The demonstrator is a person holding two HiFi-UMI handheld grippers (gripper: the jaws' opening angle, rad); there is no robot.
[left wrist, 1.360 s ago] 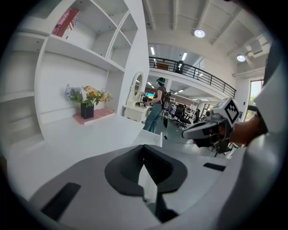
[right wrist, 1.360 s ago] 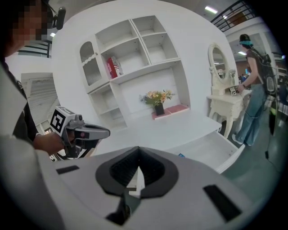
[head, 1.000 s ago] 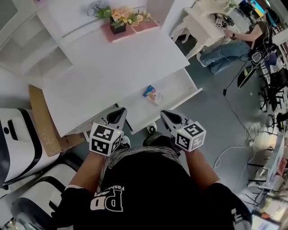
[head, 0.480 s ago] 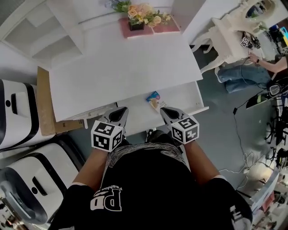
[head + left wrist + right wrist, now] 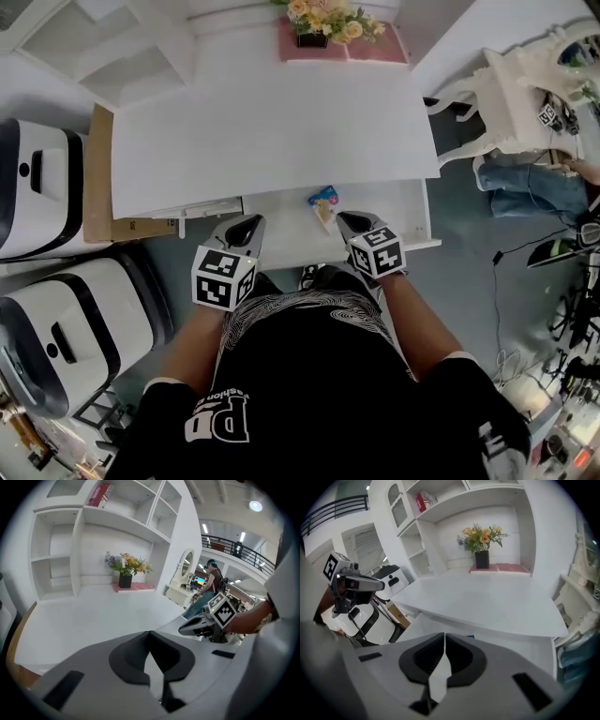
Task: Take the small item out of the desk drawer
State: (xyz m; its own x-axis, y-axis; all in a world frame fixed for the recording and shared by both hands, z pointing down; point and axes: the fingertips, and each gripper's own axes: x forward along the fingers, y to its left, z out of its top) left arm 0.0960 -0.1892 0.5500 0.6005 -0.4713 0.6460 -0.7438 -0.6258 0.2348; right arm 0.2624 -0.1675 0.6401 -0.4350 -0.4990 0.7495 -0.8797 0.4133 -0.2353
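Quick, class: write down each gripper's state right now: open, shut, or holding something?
Left gripper: shut, nothing held.
Right gripper: shut, nothing held.

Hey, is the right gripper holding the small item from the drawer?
No, the small item lies in the open drawer, and the right gripper is shut with nothing between its fingers.

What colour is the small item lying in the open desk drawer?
The small item is blue and pale cream; the head view shows it best.

Head view steeply overhead — gripper views share desk [image 5: 272, 122].
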